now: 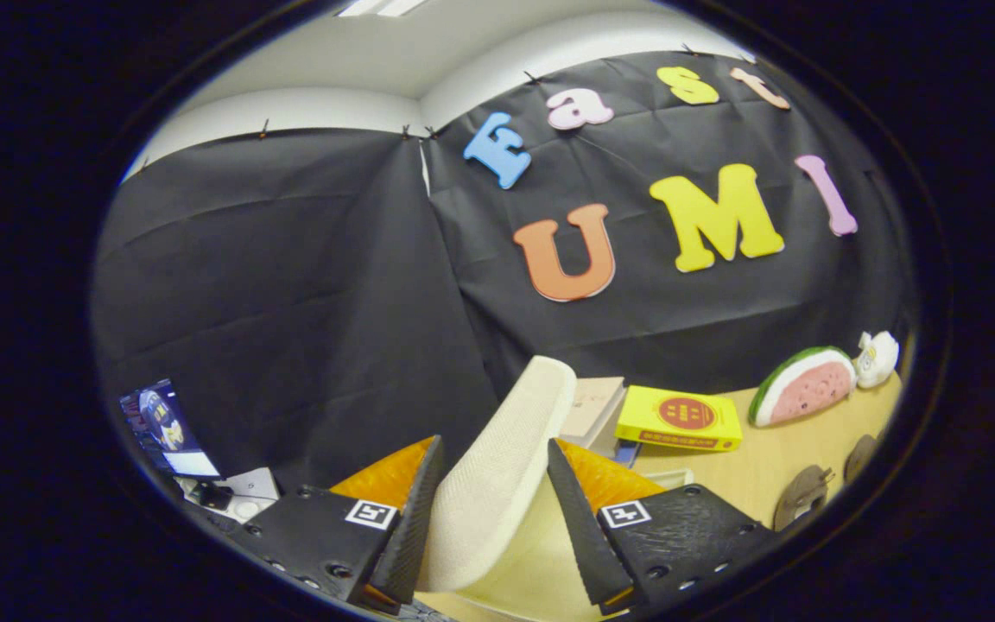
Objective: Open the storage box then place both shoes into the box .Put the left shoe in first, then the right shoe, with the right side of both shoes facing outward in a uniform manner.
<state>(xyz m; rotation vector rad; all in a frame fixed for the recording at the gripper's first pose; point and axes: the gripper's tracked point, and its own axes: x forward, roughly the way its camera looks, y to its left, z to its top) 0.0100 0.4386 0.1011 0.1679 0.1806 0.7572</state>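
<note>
Gripping cream shoe, gripper fingers clamped, no legible brand

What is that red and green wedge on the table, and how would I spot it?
Look along the wooden table to its far side, by the black cloth wall, well beyond the gripper, which is shut on a cream shoe. Past the yellow book stands the watermelon slice: a half-round with pink face and green rind.

I see the cream shoe in rough woven mesh clamped between my tongs, whose ribbed fingers look matt; the pale wooden counter looks smooth.
</note>
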